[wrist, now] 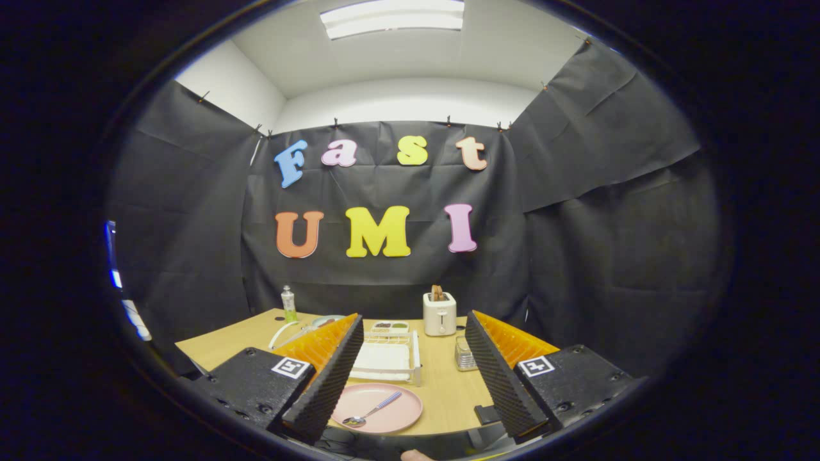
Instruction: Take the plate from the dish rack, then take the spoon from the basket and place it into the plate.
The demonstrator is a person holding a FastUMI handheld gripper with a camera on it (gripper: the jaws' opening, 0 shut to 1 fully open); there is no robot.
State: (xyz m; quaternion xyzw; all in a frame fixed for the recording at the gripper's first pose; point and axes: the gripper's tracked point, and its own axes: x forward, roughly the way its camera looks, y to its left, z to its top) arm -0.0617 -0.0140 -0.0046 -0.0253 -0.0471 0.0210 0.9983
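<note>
Gripper [410, 378]: seen closest of all, its two fingers spread wide apart and nothing held between them; it is released and hangs above the near edge of the counter.
Plate [378, 407]: a pink plate is seen flat on the counter, between the fingers and nearer the left one, whose tip overlaps its left rim in the view.
Spoon [372, 412]: found lying inside the plate, bowl toward the near rim, bluish handle angled up and away toward the right.
Dish rack [392, 358]: a white rack is spotted just beyond the plate, between the fingers, with a white tray inside it.
Basket [466, 354]: a small clear basket is seen right of the rack, just beside the right finger; whether anything is in it cannot be told.
Toaster [439, 314]: a white toaster is noted farther back, near the booth wall, with something brown standing in its slot.
Small tray [389, 326]: placed left of the toaster, behind the rack, with dark and green bits in it; what they are cannot be told.
Bottle [289, 303]: a clear bottle with greenish content is seen upright at the far left corner.
Counter [448, 390]: light wood, carrying all of it.
Fingertip [416, 455]: a bit of a person's finger is glimpsed below the gripper.
</note>
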